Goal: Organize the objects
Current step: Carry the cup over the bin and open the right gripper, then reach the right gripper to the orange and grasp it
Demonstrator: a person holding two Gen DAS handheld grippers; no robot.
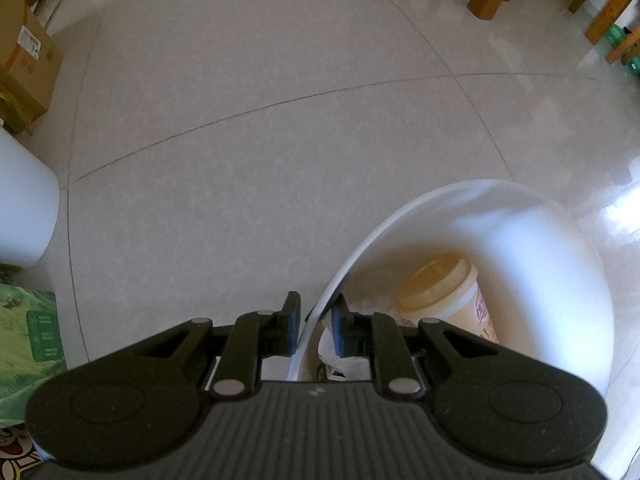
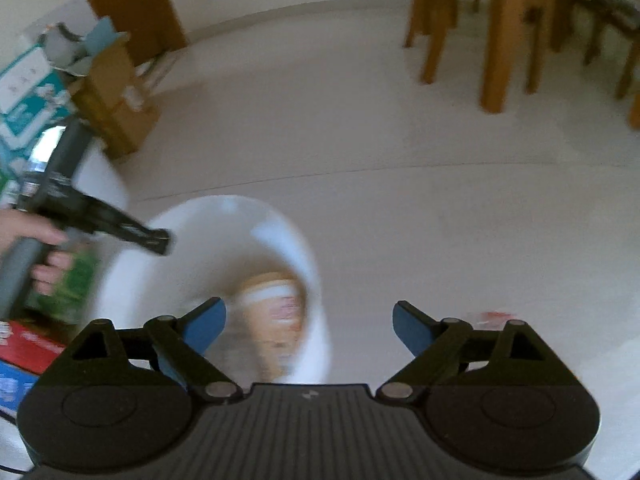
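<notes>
My left gripper point(image 1: 316, 322) pinches the bin point(image 1: 520, 240) rim, steadying it; the cup point(image 1: 444, 296) lies inside. My right gripper point(image 2: 308, 320), jaws wide and empty, should rise straight clear

At lower right in the left wrist view, a white bucket point(image 1: 540, 240) holds a beige cup point(image 1: 444, 296) with reddish print, and a green-patterned box point(image 1: 28, 344) sits at lower left. The floor point(image 1: 260, 120) is pale cream tile with thin dark seams. In the right wrist view, blue pads point(image 2: 206, 326) line black fingers, and honey-brown wooden legs point(image 2: 496, 40) stand at upper right.
</notes>
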